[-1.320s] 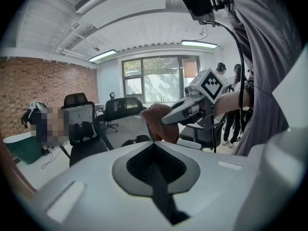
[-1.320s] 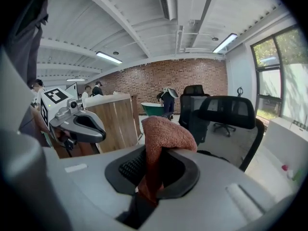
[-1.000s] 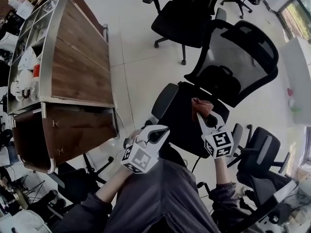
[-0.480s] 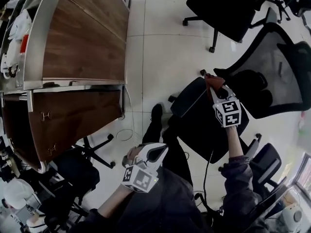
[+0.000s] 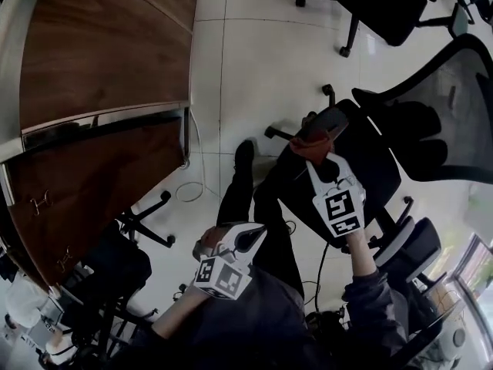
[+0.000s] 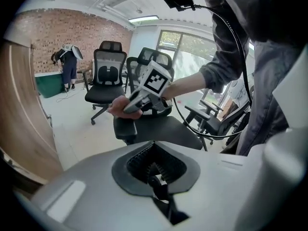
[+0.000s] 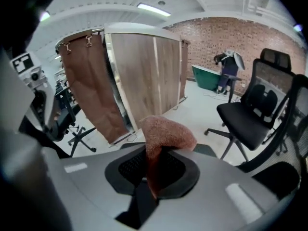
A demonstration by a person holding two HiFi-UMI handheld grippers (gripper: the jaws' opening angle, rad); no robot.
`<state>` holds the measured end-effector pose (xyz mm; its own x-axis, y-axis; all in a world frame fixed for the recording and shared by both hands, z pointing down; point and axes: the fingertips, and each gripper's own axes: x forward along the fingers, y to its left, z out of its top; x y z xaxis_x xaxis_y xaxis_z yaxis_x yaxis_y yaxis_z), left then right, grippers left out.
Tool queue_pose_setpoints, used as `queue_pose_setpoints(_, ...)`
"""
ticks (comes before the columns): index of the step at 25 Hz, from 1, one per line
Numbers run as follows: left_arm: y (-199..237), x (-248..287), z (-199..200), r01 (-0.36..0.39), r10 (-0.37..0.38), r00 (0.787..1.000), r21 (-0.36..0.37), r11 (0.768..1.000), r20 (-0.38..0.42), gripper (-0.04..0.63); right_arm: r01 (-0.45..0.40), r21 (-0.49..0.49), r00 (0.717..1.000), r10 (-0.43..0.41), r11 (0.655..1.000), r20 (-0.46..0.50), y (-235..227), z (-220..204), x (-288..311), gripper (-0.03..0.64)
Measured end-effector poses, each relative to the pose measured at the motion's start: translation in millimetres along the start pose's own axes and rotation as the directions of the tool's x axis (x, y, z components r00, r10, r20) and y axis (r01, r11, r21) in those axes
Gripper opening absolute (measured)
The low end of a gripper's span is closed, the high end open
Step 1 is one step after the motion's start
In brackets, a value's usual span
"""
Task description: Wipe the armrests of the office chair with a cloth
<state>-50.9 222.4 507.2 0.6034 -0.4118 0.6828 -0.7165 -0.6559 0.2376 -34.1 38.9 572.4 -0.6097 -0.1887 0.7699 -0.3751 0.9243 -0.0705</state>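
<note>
Occlusions and cut-offs noted
I found the armrest [image 5: 331, 119] partly covered by the cloth [image 5: 310, 143]; the backrest of the office chair [image 5: 454, 83] ran off the right edge, and I could not tell where cloth met pad underneath.

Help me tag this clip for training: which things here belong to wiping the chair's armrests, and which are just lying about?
In the job:
- cloth, clamped in the right gripper
- armrest at the cloth
- office chair

Just about:
- wooden cabinet
- other chair
- left gripper, shut and empty, held back near the person's body
</note>
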Motion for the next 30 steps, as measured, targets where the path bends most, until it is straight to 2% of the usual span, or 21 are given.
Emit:
queue_pose_setpoints(5, 12.3, -5.2, -1.8, 0.005, -0.005, 1.0, 0.008, 1.0, 0.003, 0.015, -0.164, -0.023, 0.986, 0.163, 0.986, -0.02, 94.9, -5.7, -13.5, 0.044)
queue_pose_setpoints(9, 19.2, -4.9, -1.5, 0.012, -0.012, 1.0, 0.021, 1.0, 0.008, 0.015, -0.215, -0.028, 0.977, 0.215, 0.976, 0.009, 104.9, -1.2, -13.7, 0.044)
queue_pose_setpoints(12, 19.9, -6.7, 0.8, 0.025, -0.025, 1.0, 0.014, 1.0, 0.008, 0.015, -0.16, -0.031, 0.987, 0.161, 0.987, 0.019, 66.2, 2.0, -7.9, 0.044)
queue_pose_setpoints(17, 22.4, -8.4, -1.8, 0.03, -0.03, 1.0, 0.016, 0.999, 0.005, 0.015, 0.012, 0.034, 1.0, -0.012, 0.999, 0.008, -42.5, 0.9, 9.0, 0.044)
queue_pose_setpoints(23, 26.2, -10.7, -3.8, 0.024, -0.024, 1.0, 0.015, 1.0, 0.0, 0.015, 0.189, 0.143, 0.982, -0.183, 0.972, -0.052, -147.9, -21.7, 27.4, 0.044)
queue_pose_setpoints(27, 25.9, -12.8, -5.7, 0.026, -0.026, 1.0, 0.007, 1.0, -0.004, 0.015, 0.231, 0.191, 0.973, -0.227, 0.954, -0.042, -153.4, -24.7, 22.6, 0.044)
queue_pose_setpoints(30, 24.3, -12.7, -7.2, 0.031, -0.031, 0.999, 0.01, 0.999, -0.007, 0.015, 0.202, 0.132, 0.979, -0.201, 0.97, -0.025, -117.3, -15.0, 19.0, 0.044)
